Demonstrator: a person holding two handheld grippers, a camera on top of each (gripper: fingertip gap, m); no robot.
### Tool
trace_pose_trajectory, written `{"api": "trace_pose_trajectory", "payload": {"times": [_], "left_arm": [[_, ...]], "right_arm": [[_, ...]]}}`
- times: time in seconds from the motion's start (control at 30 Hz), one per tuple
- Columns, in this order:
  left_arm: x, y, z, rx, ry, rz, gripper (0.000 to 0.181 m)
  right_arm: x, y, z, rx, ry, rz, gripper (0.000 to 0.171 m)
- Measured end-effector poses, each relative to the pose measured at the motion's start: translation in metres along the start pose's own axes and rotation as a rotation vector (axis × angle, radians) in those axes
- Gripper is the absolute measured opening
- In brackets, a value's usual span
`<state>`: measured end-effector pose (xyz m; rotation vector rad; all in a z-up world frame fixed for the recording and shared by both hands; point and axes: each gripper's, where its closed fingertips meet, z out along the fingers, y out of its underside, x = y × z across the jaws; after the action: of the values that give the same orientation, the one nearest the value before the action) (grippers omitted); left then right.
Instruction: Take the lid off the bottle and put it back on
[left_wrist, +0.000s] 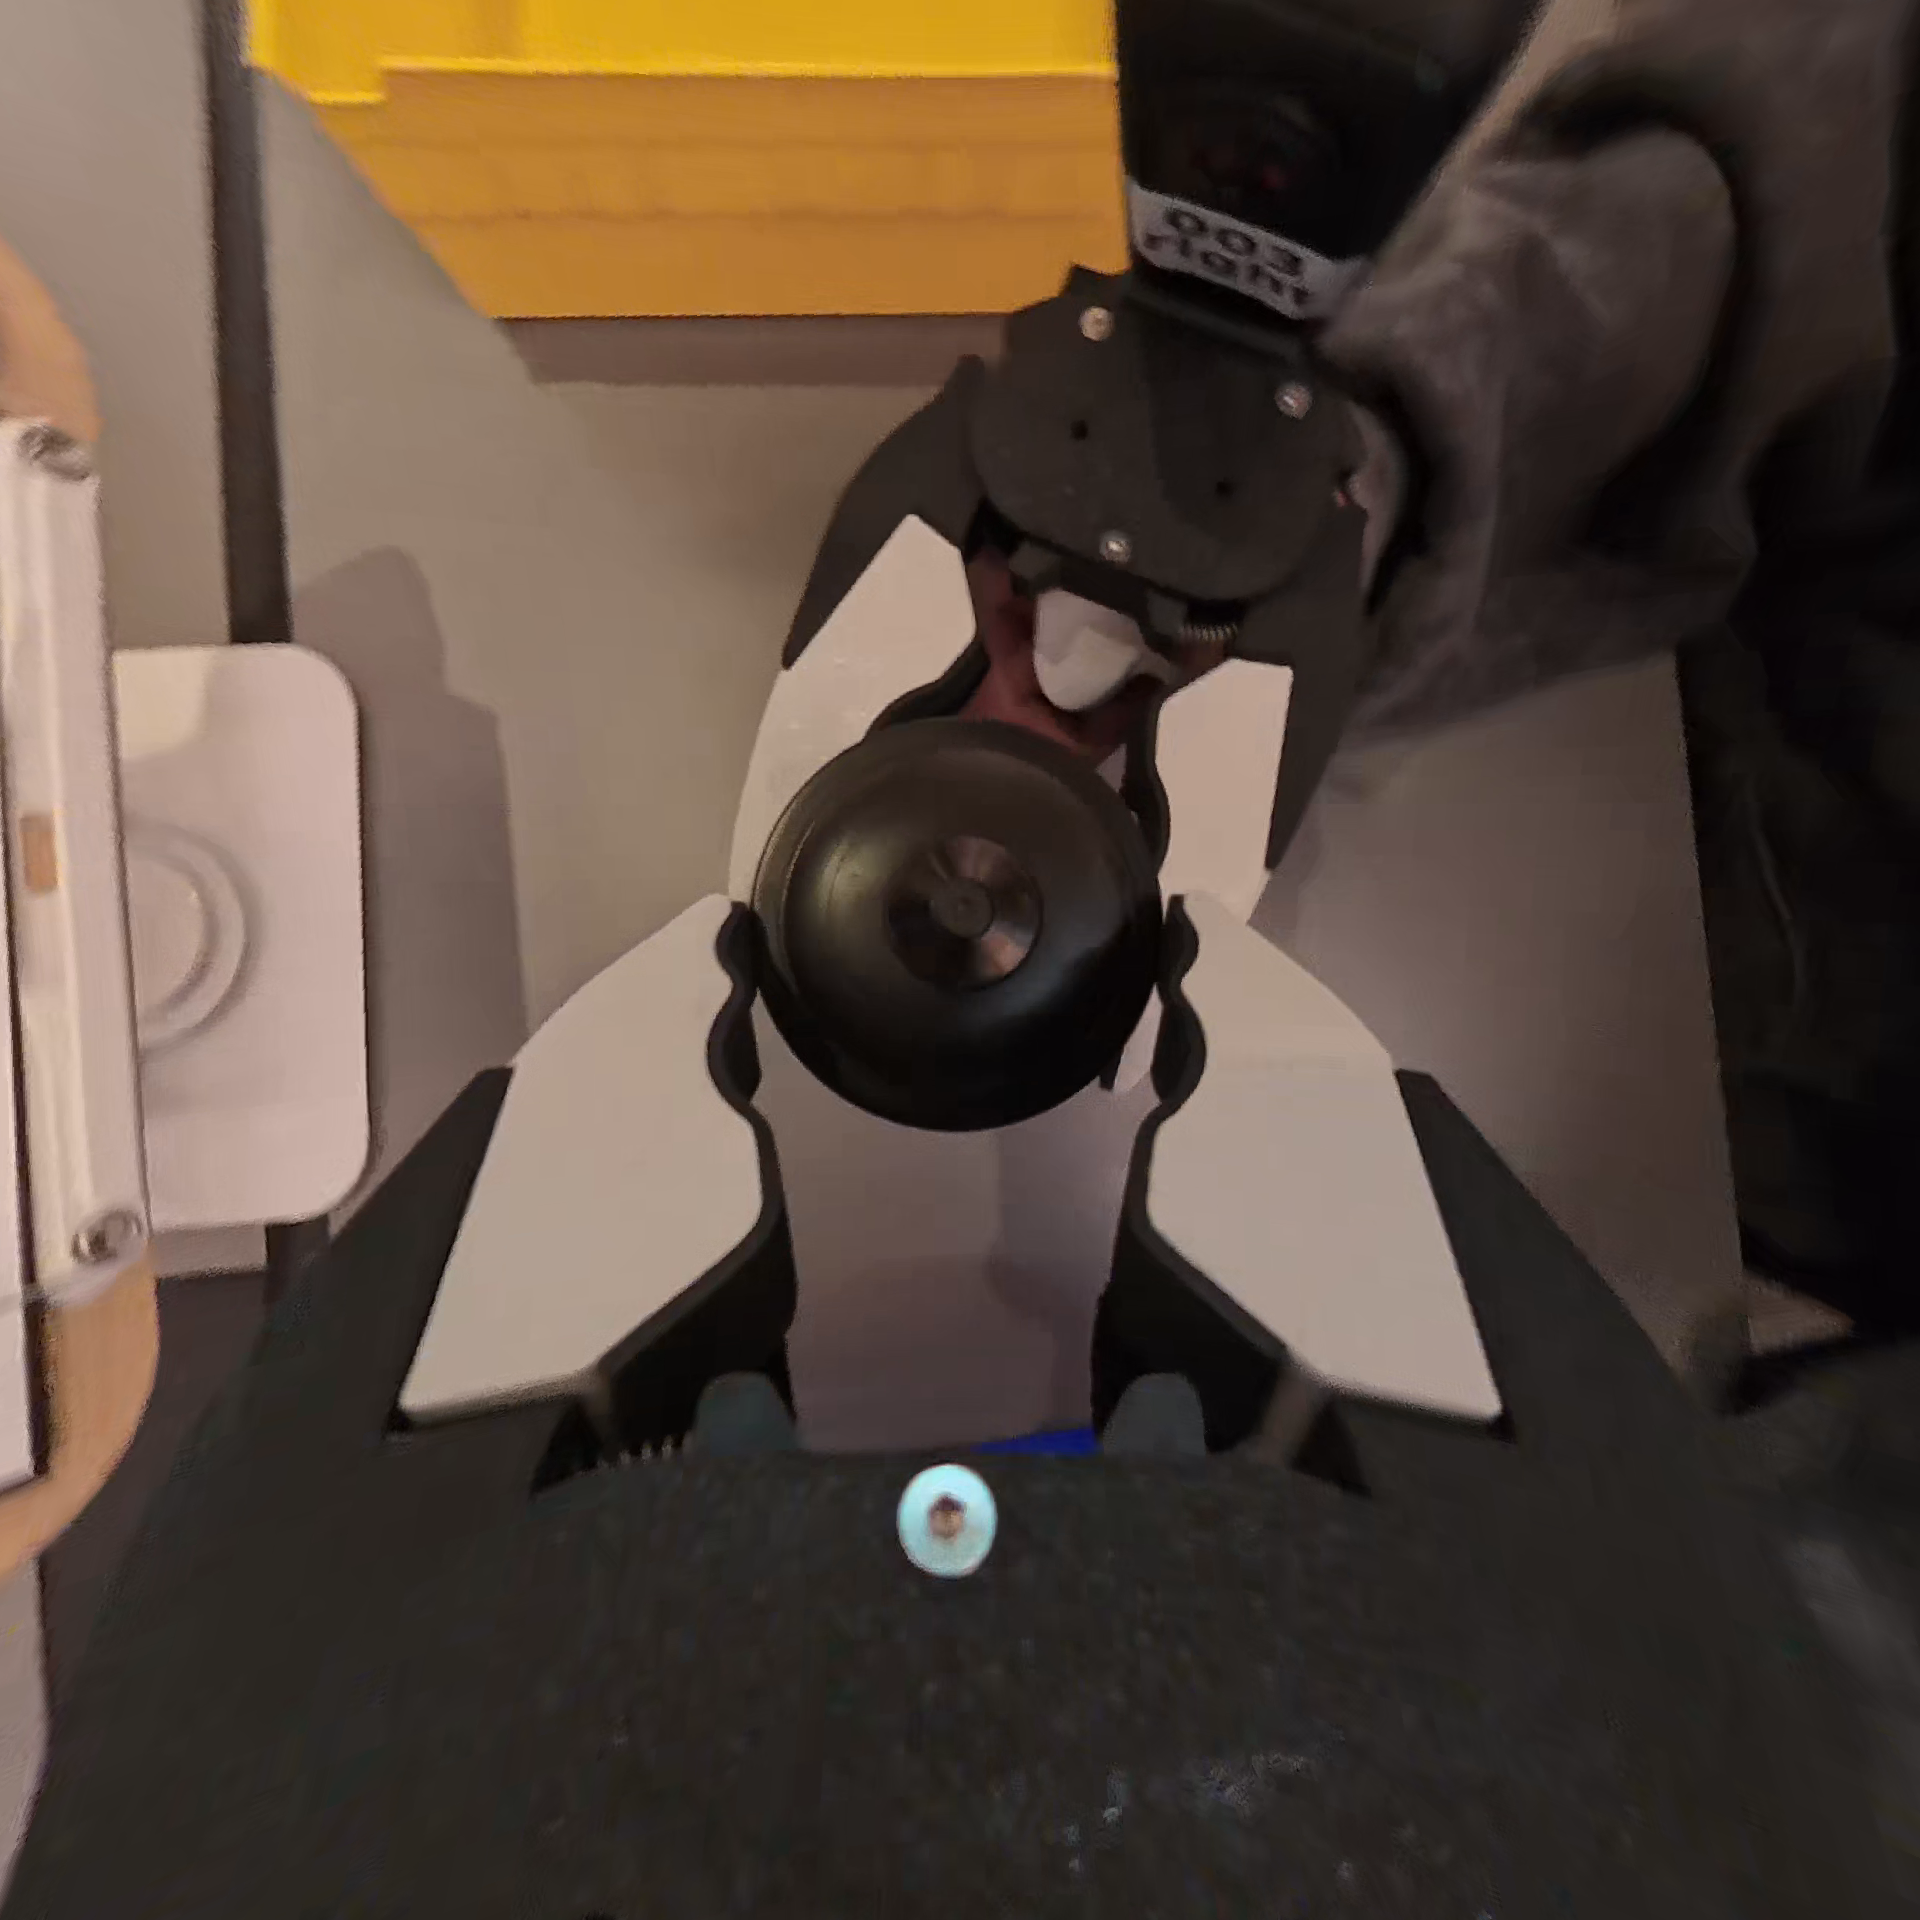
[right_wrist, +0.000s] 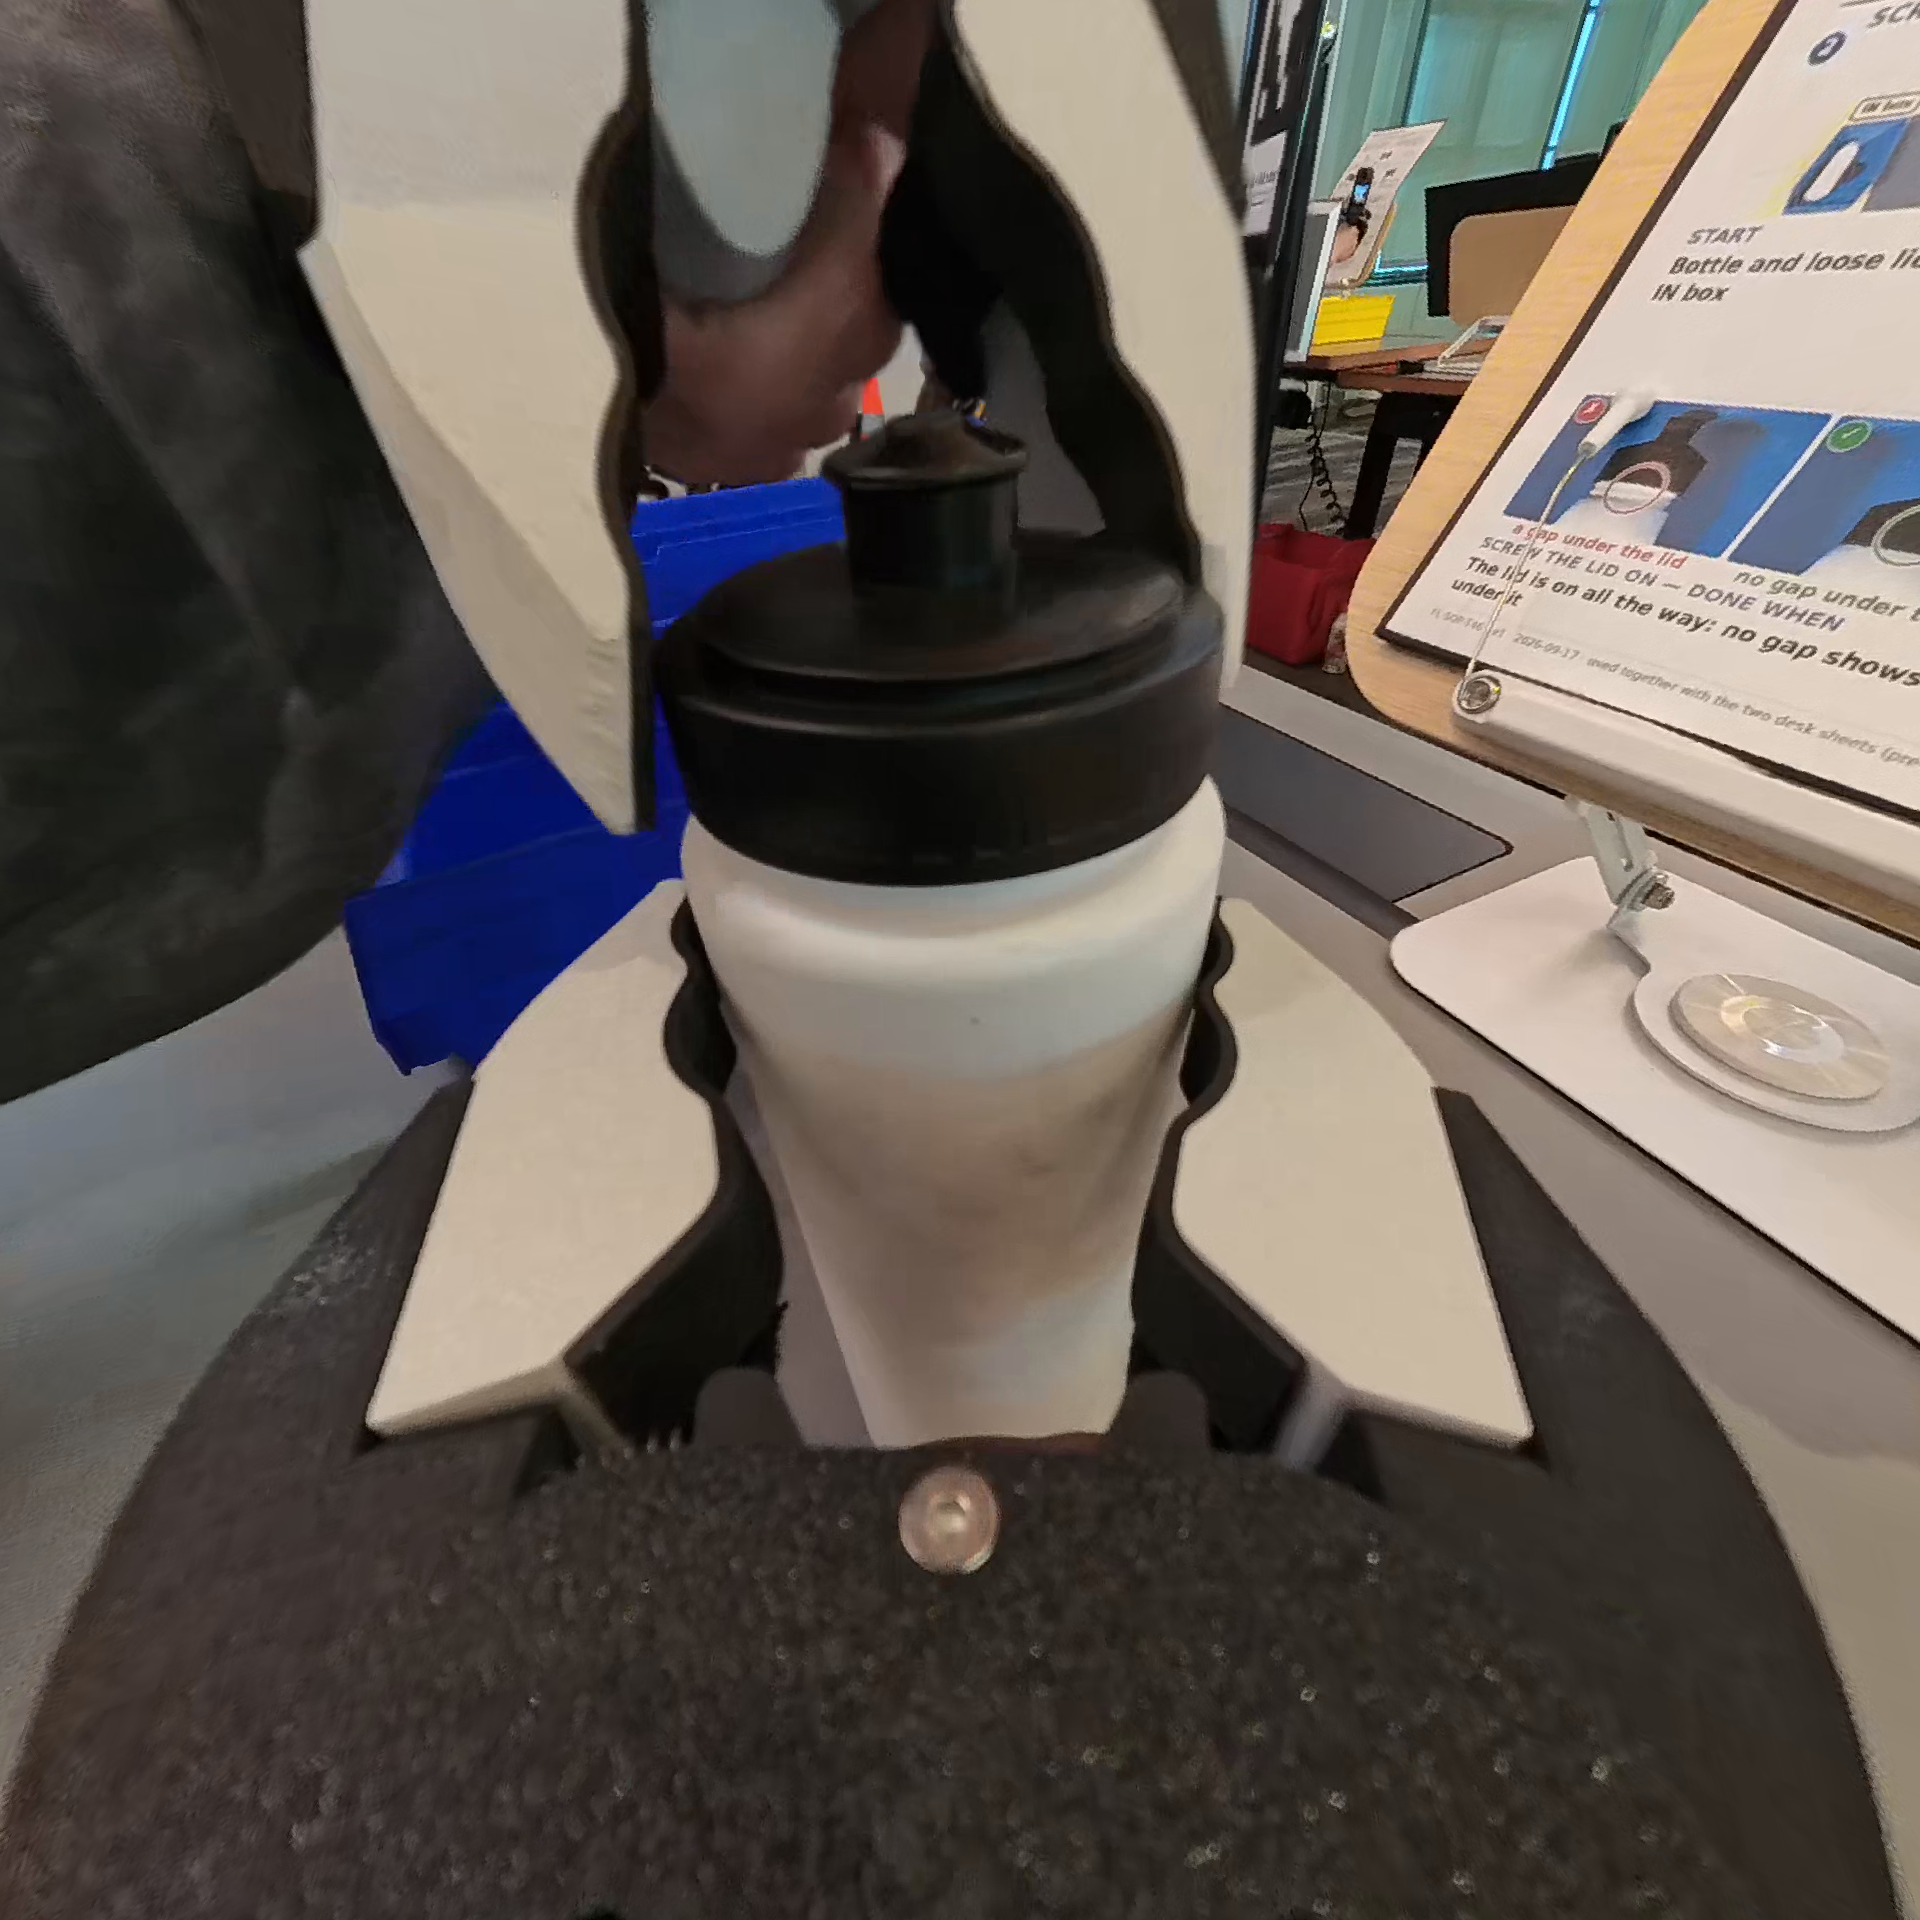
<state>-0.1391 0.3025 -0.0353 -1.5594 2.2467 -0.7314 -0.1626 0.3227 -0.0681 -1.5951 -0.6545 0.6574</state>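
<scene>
A white bottle stands upright with its black spouted lid seated on it, and no gap shows under the lid. My right gripper is shut on the bottle's body just below the lid. My left gripper comes down from above and is shut on the lid, one finger on each side of its rim. In the right wrist view the left gripper straddles the lid from the top. In the left wrist view the right gripper reaches in from the far side, under the lid.
A yellow bin sits at the far edge of the grey table. A blue bin is behind the bottle. An instruction board on a white stand base stands close by. A person's dark sleeve hangs beside the bottle.
</scene>
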Motion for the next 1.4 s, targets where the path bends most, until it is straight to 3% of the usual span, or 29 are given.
{"api": "trace_pose_trajectory", "payload": {"times": [0.2,0.37,0.5,0.63,0.7,0.77,0.87,1.0,1.1,1.13,1.23,1.4], "left_arm": [[0.003,0.003,-0.001,-0.053,0.246,0.283,0.074],[0.001,0.0,-0.001,-0.004,0.288,0.322,0.074],[0.0,-0.005,-0.009,0.111,0.17,0.169,0.075],[0.001,-0.013,-0.018,0.256,-0.02,-0.145,0.117],[-0.007,-0.02,-0.022,0.359,-0.214,-0.303,0.115],[-0.009,-0.022,-0.023,0.459,-0.353,-0.492,0.101],[-0.008,-0.016,-0.017,0.545,-0.521,-0.701,0.102],[-0.013,-0.011,-0.009,0.588,-0.69,-0.812,0.102],[-0.021,-0.01,-0.003,0.554,-0.773,-0.814,0.091],[-0.021,-0.008,-0.001,0.527,-0.78,-0.816,0.078],[-0.018,-0.007,0.0,0.481,-0.755,-0.768,0.077],[-0.006,-0.005,0.002,0.369,-0.485,-0.598,0.077]], "right_arm": [[-0.002,0.0,0.001,0.005,-0.017,0.013,0.086],[0.001,0.0,0.001,0.01,-0.021,0.026,0.087],[0.002,0.0,0.001,0.013,-0.016,0.02,0.087],[0.003,0.0,0.0,0.008,-0.009,0.024,0.087],[0.002,0.0,0.001,0.008,0.0,0.021,0.087],[0.002,0.0,0.002,0.008,0.01,0.018,0.087],[0.002,0.0,0.003,0.008,0.019,0.017,0.087],[0.002,0.0,0.003,0.006,0.02,0.017,0.087],[0.002,0.0,0.002,0.009,0.021,0.021,0.087],[0.002,0.0,0.001,0.012,0.021,0.023,0.087],[0.001,0.0,0.001,0.009,0.017,0.016,0.087],[-0.004,0.0,0.001,0.004,0.008,-0.008,0.087]]}}
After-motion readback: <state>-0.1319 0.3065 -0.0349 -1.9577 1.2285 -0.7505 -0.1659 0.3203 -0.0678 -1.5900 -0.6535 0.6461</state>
